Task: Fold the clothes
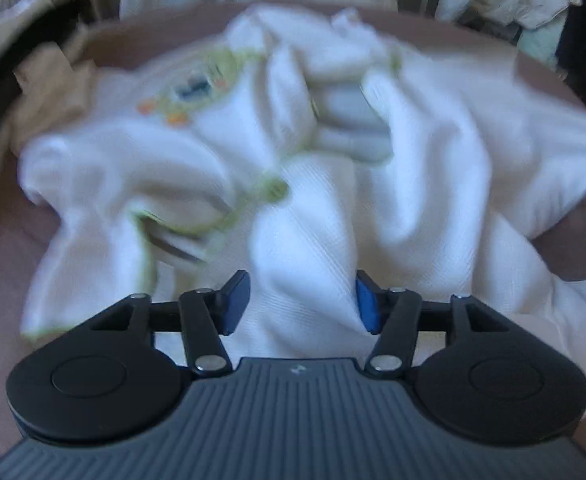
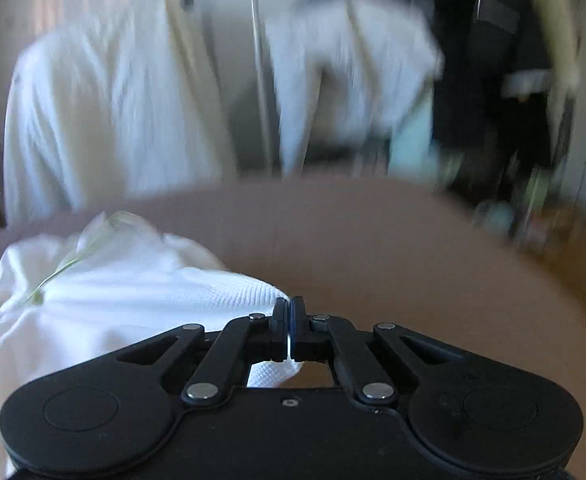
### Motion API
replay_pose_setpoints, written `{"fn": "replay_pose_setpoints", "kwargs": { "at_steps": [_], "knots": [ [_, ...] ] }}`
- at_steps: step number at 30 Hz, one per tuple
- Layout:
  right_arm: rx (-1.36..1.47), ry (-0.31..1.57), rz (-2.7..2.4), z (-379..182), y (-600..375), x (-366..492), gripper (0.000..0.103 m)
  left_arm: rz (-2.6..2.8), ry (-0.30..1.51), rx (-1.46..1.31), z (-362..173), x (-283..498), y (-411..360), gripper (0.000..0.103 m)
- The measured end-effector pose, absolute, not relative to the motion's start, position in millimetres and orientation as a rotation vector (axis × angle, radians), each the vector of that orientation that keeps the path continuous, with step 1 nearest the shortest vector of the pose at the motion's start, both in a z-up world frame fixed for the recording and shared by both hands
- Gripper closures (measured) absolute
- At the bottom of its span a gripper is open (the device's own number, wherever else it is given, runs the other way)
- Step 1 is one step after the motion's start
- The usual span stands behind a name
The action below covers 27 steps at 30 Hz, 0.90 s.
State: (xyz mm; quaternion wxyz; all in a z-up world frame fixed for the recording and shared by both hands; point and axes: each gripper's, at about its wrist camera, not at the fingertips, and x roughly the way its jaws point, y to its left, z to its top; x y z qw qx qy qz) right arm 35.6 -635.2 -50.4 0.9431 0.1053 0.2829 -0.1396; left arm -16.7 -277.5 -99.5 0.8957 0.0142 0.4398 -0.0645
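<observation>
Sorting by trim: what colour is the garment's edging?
Light green, on the white garment; clearest in the left wrist view.

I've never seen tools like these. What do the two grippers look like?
Both are matte black with round hubs, slim linked arms joined by silver pins, and blue-faced pads. The left gripper has a ribbed grey body; the right gripper has a smooth black one.

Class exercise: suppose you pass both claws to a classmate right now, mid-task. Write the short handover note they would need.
Left claw: open, pads on either side of a raised fold of the white garment, not pressing it.
Right claw: shut on the garment's edge.
Garment: crumpled on the brown surface, green trim and printed patch showing; a beige cloth lies beside it.
Done: one edge gripped.
Left: grip with the left claw, spread it flat, fold it.
</observation>
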Motion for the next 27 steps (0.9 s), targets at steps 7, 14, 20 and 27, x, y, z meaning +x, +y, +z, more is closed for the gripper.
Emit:
{"fn": "replay_pose_setpoints", "kwargs": {
  "at_steps": [7, 14, 20, 27],
  "knots": [
    [0.372, 0.643, -0.069, -54, -599, -20, 0.060, 0.017, 0.953, -0.046, -94, -55, -202, 0.032],
    [0.297, 0.777, 0.363, -61, -488, -66, 0.051, -0.085, 1.057, -0.129, -122, -73, -191, 0.032],
    [0.041, 0.820, 0.502, -72, -423, -78, 0.051, -0.155, 1.109, -0.100, -153, -38, -201, 0.019],
    [0.084, 0.819, 0.577, -66, -405, -76, 0.047, -0.257, 0.932, -0.006, -104, -58, -210, 0.103]
  ]
}}
